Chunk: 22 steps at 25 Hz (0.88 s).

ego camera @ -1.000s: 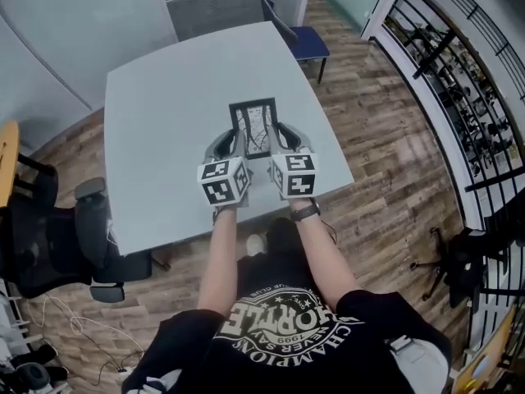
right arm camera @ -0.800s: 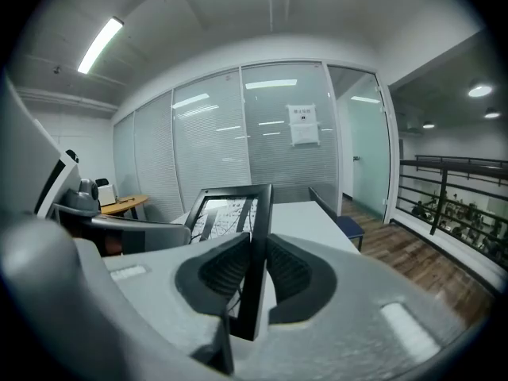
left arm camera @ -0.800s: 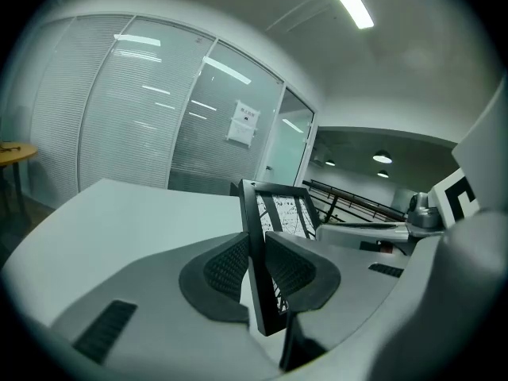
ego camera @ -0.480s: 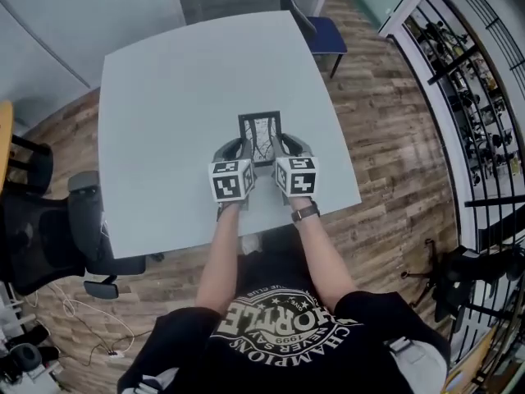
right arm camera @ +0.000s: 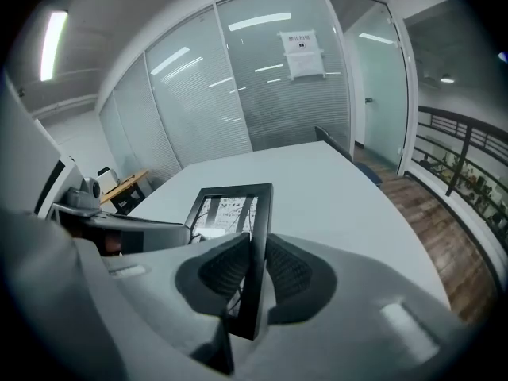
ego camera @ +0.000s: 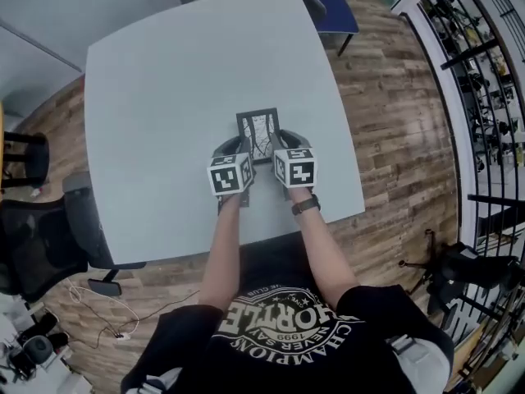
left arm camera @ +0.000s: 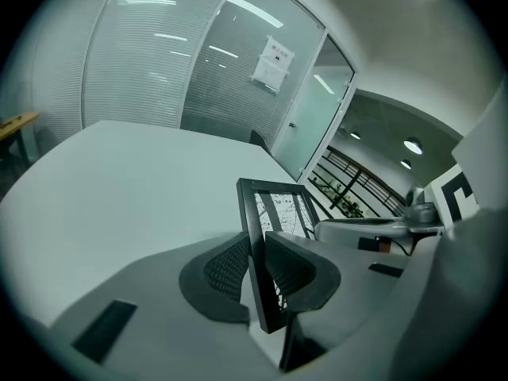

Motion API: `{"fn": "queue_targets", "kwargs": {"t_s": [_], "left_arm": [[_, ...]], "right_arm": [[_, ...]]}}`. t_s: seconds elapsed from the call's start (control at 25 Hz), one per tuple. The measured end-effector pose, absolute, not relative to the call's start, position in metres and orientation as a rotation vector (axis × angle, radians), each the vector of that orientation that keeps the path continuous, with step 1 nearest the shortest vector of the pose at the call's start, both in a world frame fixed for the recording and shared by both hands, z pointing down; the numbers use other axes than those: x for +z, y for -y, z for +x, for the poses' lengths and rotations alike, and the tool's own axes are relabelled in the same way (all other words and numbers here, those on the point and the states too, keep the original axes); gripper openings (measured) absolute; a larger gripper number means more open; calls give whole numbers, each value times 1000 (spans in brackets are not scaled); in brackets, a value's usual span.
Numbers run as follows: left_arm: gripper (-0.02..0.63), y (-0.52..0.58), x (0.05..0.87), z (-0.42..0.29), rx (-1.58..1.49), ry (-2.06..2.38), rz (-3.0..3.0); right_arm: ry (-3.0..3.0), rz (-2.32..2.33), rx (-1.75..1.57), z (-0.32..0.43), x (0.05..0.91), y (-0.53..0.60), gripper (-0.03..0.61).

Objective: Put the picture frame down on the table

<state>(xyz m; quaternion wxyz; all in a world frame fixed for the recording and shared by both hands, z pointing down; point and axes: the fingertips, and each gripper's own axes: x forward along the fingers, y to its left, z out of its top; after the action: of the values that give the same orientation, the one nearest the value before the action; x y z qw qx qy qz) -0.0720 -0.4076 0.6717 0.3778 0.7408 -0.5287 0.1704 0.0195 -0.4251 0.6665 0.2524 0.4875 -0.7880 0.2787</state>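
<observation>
A black picture frame (ego camera: 258,130) with a black-and-white print is held flat over the near part of the pale grey table (ego camera: 156,97). My left gripper (ego camera: 238,149) is shut on the frame's left edge (left arm camera: 255,244). My right gripper (ego camera: 277,148) is shut on its right edge (right arm camera: 259,236). In both gripper views the ribbed pads press on either face of the black border. Each gripper view shows the other gripper across the frame. Whether the frame touches the tabletop is not visible.
A blue chair (ego camera: 332,11) stands at the table's far right corner and black office chairs (ego camera: 45,236) at the left. The table's near edge (ego camera: 246,240) lies just behind the grippers. A black railing (ego camera: 484,72) runs along the right over wooden floor.
The frame and both grippers have come a little lower and nearer the table's near edge. The head camera has shifted, showing more of the table's near side. Both grips are unchanged.
</observation>
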Motion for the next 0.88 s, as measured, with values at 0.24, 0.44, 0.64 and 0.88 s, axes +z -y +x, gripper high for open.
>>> {"fn": "queue_targets", "kwargs": {"t_s": [0.24,0.44,0.64,0.88], "left_arm": [[69,442,713,-73,460,1312,1801],[69,460,740,-78,502,1305,1731],[69,469,767,-74,528,1275,1662],[69,470,779,-73,530,1262,1622]], "right_arm": [[2079,1275,854,18,708,460,61],[2016,1254,922,18,742,476,61],[1964,1231,982,22,770,485,61],[1928,1234,1005,26,782,484,61]]}}
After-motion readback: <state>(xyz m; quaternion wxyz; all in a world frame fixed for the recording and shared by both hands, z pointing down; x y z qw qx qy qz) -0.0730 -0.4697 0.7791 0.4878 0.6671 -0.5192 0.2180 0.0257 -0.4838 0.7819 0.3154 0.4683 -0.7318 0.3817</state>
